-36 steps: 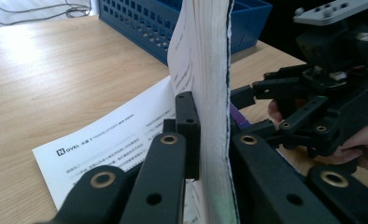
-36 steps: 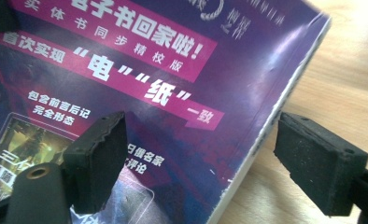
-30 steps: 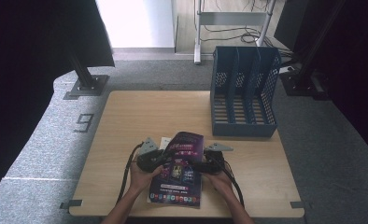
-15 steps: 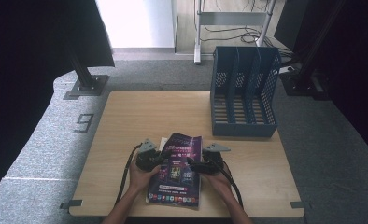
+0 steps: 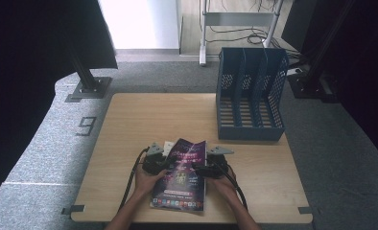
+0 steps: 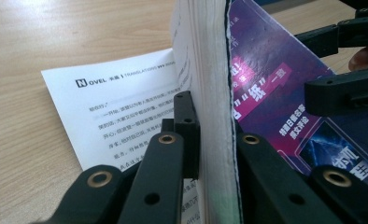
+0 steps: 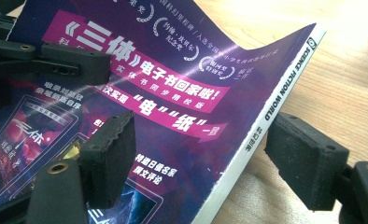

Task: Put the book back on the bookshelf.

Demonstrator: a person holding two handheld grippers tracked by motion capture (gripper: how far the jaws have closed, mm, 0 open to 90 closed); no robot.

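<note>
The magazine (image 5: pixel 181 175) is clamped at its page edge by the left hand-held gripper (image 5: pixel 154 163). The right hand-held gripper (image 5: pixel 206 168) is held open astride the magazine's spine, pads not pressing. A blue file rack (image 5: pixel 249 96) is seen beyond the magazine.

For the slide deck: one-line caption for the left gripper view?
Left gripper shut on magazine edge, a loose page on the table.

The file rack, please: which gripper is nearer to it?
Right. The right gripper sits at the magazine's rack-side edge, below the file rack; the left gripper is across the magazine.

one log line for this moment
left hand-held gripper: shut on magazine edge | right hand-held gripper: open astride spine | rack: far right
</note>
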